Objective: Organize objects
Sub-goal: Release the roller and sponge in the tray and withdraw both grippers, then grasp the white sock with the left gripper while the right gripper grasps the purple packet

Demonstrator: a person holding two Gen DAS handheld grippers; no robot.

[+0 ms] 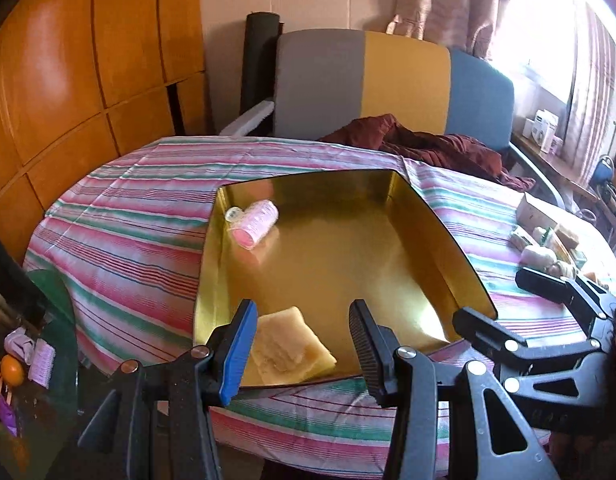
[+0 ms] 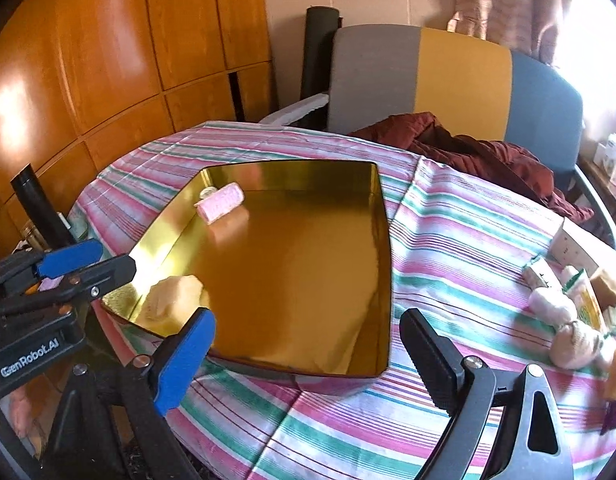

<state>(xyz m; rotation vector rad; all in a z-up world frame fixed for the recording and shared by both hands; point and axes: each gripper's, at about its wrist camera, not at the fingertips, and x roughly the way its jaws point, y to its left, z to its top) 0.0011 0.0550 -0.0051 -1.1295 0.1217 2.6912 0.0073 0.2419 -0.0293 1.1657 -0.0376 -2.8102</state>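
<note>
Gold tin (image 1: 392,200) is sitting mid-frame on the striped worktop (image 1: 128,240), holding a pink roller (image 1: 255,223) and a soap bar (image 1: 290,346). Both left tongs (image 1: 304,344) and right tongs (image 2: 308,360) are hanging open and empty. Remaining items (image 2: 568,312) are lying at right edge; approaching low is advisable.

A striped cloth (image 2: 448,240) of pink, green, white and thin red lines is covering the bench across the middle of both views. The tin (image 2: 300,276) at frame centre is gleaming gold inside, with a dark outer rim. In its upper left corner a pink hair roller (image 1: 255,223) is showing pale dots; at its lower left a pale yellow sponge (image 1: 290,346) is lying. The left gripper (image 1: 304,344) is wearing one blue pad and one black. Behind, a chair back (image 1: 388,84) is showing grey, mustard and blue bands, with a maroon garment (image 1: 428,148) below and orange-brown wooden panels (image 1: 88,80) at upper left.
</note>
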